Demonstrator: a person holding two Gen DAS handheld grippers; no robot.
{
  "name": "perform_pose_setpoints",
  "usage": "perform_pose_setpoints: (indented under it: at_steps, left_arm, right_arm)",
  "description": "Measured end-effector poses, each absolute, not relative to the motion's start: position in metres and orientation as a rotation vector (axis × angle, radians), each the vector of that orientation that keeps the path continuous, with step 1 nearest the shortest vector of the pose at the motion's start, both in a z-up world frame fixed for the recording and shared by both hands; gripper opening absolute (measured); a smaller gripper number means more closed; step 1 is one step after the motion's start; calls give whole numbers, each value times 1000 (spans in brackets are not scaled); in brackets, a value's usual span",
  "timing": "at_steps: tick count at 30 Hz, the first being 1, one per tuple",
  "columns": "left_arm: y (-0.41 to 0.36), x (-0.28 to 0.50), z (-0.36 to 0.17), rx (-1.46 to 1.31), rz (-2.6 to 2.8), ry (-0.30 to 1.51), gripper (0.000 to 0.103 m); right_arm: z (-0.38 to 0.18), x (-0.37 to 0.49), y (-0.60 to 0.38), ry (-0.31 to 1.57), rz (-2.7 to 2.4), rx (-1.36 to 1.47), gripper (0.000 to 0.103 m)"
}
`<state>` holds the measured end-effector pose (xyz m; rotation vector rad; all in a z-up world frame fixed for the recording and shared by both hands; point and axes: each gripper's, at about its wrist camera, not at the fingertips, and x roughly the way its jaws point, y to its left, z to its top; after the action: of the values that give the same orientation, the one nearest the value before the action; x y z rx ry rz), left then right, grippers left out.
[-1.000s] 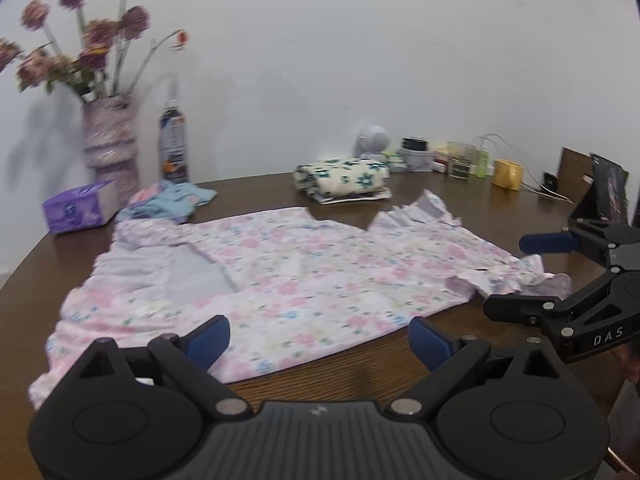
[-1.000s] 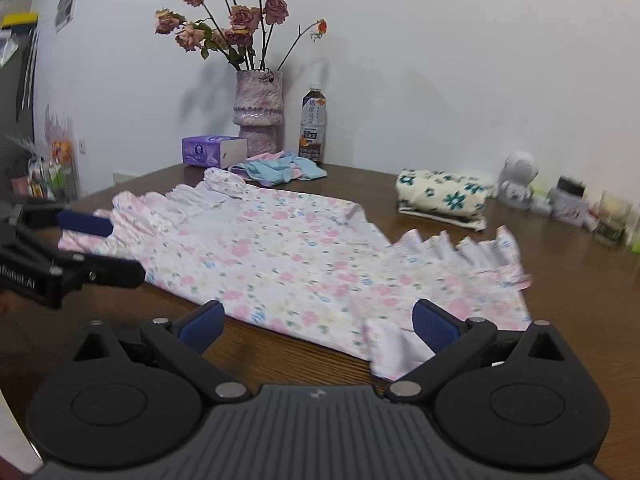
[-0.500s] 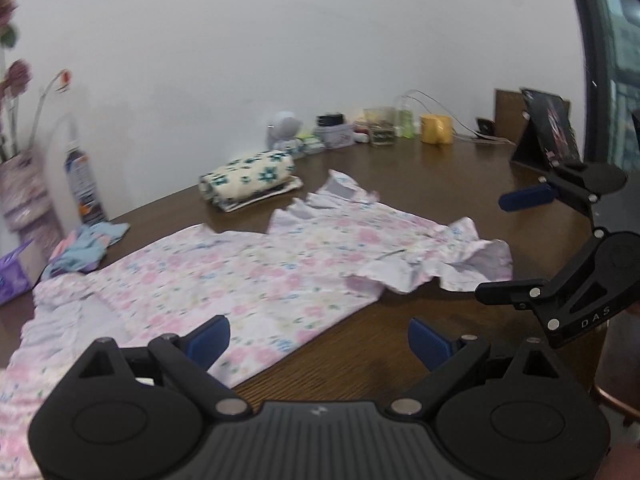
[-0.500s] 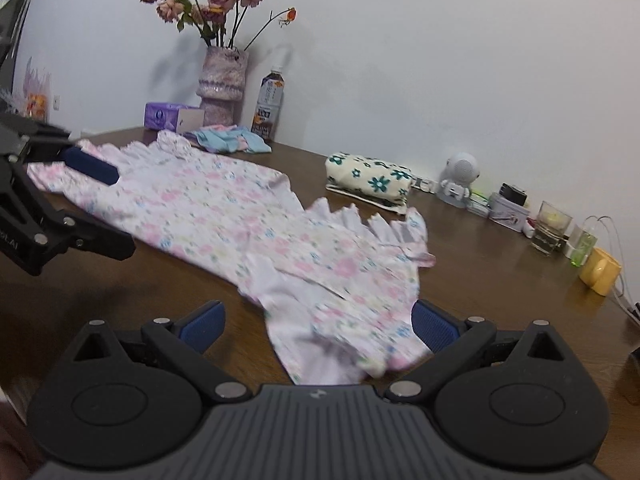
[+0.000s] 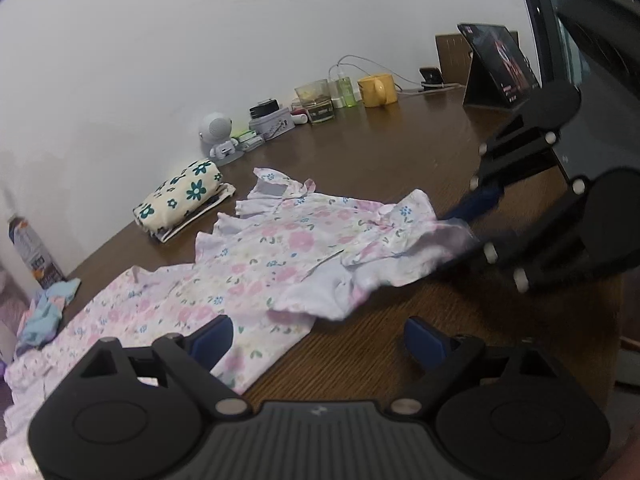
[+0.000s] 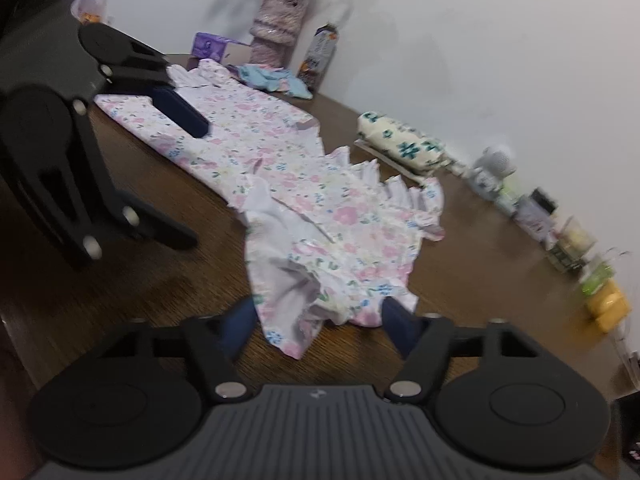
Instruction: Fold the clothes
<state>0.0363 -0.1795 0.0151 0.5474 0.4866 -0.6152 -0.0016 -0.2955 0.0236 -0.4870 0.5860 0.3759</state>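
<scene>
Floral garment [image 5: 256,276], pink-and-white print with ruffled edges, lies spread on the brown wooden counter [image 5: 400,160]. One end is bunched and partly turned over, showing the plain pale inside.

Right hand-held gripper [image 6: 316,326]: the bunched ruffled end of the garment lies directly between its blue pads [image 6: 240,326]. Jaws are closing, about half apart; cloth fills the gap, but the pads do not visibly press on it. In the left wrist view this same gripper [image 5: 476,224] sits at the garment's near-right tip, one finger over the cloth and one under it.

Left hand-held gripper [image 5: 318,340]: jaws wide, narrowing slightly. Its left pad [image 5: 210,340] is over the garment's near edge; its right pad is over bare counter. Nothing gripped. In the right wrist view this gripper [image 6: 182,178] stands at the garment's opposite end, upper finger above the print, lower finger on the bare wood beside it.

Relative to the garment, on its wall side:
- folded cream cloth with teal flowers [image 5: 180,196], just beyond the ruffled edge, not touching
- crumpled light blue cloth [image 6: 272,80] at the far end, near a bottle [image 6: 320,60], a vase of dried roses [image 6: 280,20] and a purple tissue box [image 6: 210,46]
- small white figurine [image 5: 218,134], jars and a yellow mug [image 5: 378,90] further along the wall
- propped tablet [image 5: 496,68] beyond the right gripper
</scene>
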Motion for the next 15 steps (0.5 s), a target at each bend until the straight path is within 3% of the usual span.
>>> perform_pose_setpoints:
  at_steps: [1, 2, 3, 9, 12, 14, 15]
  left_arm:
    - [-181, 37, 14, 559, -618, 486, 89]
    - [-182, 38, 14, 573, -621, 483, 88]
    - [-184, 39, 13, 589, -623, 479, 87]
    - [-200, 42, 10, 719, -666, 412, 75]
    - [-210, 44, 8, 784, -705, 377, 59]
    - [-215, 48, 8, 799, -737, 381, 31]
    - [-217, 51, 9, 800, -753, 386, 26]
  right_arm:
    - [25, 2, -296, 603, 384, -470, 36]
    - [26, 6, -297, 618, 393, -453, 17]
    - [27, 9, -299, 627, 399, -433, 12]
    - [43, 22, -307, 619, 410, -348, 12]
    - [50, 28, -310, 622, 415, -322, 12]
    - [52, 33, -313, 628, 414, -306, 12]
    - [54, 35, -315, 630, 412, -299, 12]
